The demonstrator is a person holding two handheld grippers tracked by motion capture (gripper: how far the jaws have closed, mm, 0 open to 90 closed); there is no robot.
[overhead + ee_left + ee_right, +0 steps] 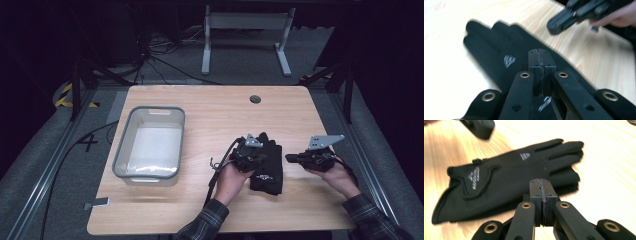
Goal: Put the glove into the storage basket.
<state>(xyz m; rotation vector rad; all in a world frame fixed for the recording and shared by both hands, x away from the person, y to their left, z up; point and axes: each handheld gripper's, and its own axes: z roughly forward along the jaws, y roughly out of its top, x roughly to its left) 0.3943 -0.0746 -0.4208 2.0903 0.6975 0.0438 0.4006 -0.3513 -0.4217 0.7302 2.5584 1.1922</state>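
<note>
One wooden surface (pixel 210 107) carries one clear plastic bin (pixel 150 142) with a grey rim and black gloves (pixel 267 165) lying stacked, how many I cannot tell. Two grippers: left gripper (pixel 248 155), right gripper (pixel 295 158), one in each of two hands

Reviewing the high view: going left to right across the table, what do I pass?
Clear plastic bin → left hand-held gripper → black gloves → right hand-held gripper, with its hand at the table's right side.
</note>
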